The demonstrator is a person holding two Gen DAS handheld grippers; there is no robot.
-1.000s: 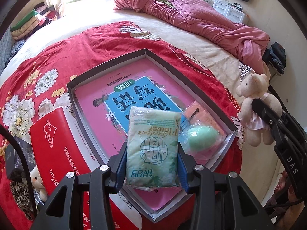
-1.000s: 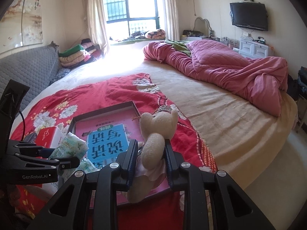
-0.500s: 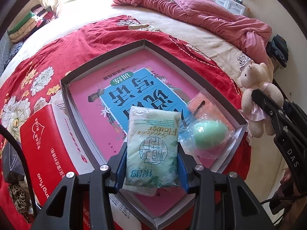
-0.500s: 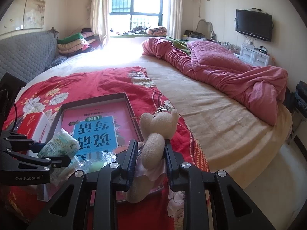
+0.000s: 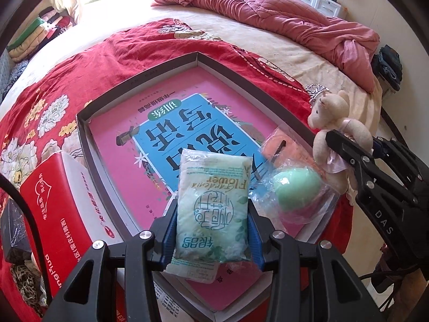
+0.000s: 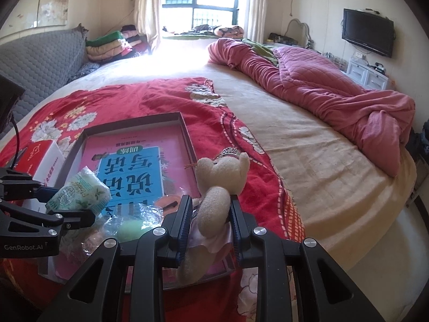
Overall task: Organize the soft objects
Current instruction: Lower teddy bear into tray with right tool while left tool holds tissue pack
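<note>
My left gripper (image 5: 211,212) is shut on a pale green tissue pack (image 5: 213,204) and holds it above the near part of a dark shallow box (image 5: 139,76). The box lies on the red floral blanket and holds a pink and blue book (image 5: 182,131), a bagged green sponge (image 5: 296,189) and a bagged orange item (image 5: 276,145). My right gripper (image 6: 210,214) is shut on a cream teddy bear (image 6: 219,179) with a small crown, held over the box's right edge (image 6: 187,134). The tissue pack also shows in the right wrist view (image 6: 80,194).
A red and white tissue box (image 5: 57,209) lies left of the dark box, with a black object (image 5: 13,230) beside it. A crumpled pink quilt (image 6: 321,88) lies across the far right of the bed. Folded clothes (image 6: 112,45) are stacked by the window.
Both grippers have moved forward and down toward the box, which now looks larger. The tissue pack and the bear stay gripped.
</note>
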